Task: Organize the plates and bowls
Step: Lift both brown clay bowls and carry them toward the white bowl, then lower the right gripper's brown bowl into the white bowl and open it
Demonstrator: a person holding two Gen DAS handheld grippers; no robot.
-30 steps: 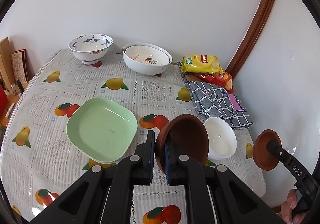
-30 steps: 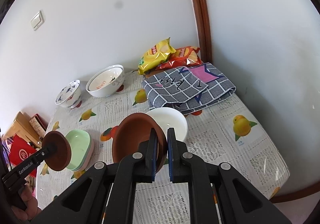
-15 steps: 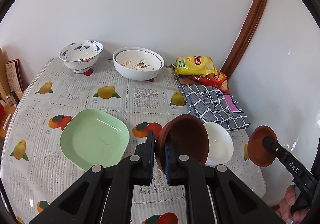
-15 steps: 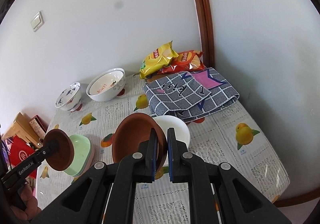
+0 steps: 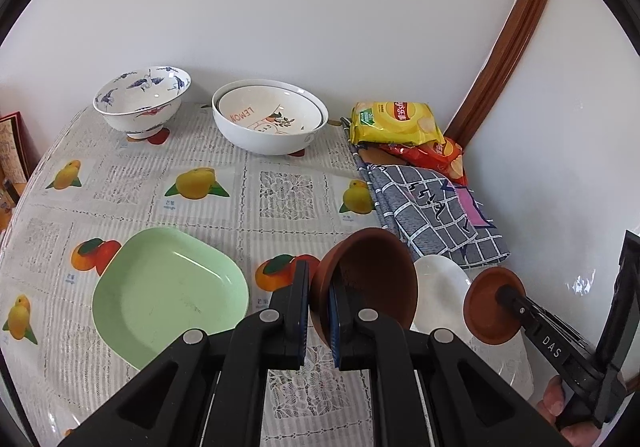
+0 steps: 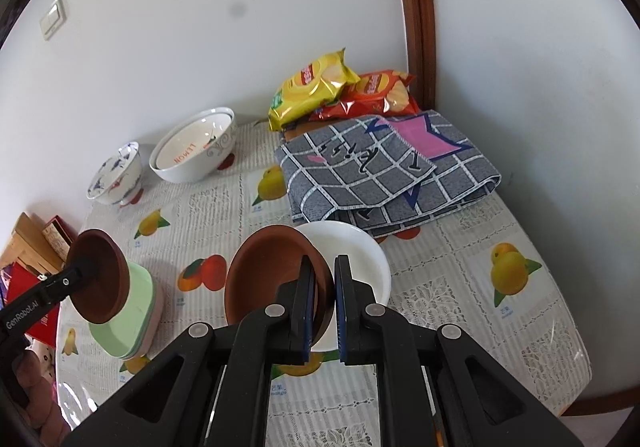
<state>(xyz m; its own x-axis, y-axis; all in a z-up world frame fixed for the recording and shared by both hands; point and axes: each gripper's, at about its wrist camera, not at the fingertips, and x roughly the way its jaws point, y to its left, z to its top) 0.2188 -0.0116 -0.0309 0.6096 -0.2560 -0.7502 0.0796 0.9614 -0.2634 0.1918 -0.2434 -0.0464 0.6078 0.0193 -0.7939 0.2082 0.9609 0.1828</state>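
Above the bench point(image 5: 288, 187), my left hand-held gripper point(image 5: 319, 311) clamps one brown bowl point(image 5: 372, 279) by its rim, and my right hand-held gripper point(image 6: 322, 303) clamps another brown bowl point(image 6: 272, 271) over the white bowl point(image 6: 360, 251). Green plates point(image 6: 136, 311) look stacked already; both brown bowls remain unplaced, I judge.

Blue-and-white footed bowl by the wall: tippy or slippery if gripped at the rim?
The blue-and-white footed bowl flares wide over a narrow foot, so a push probably tips it. Its glossy glaze suggests slippery pinching. It looks ceramic, likely chip-prone.
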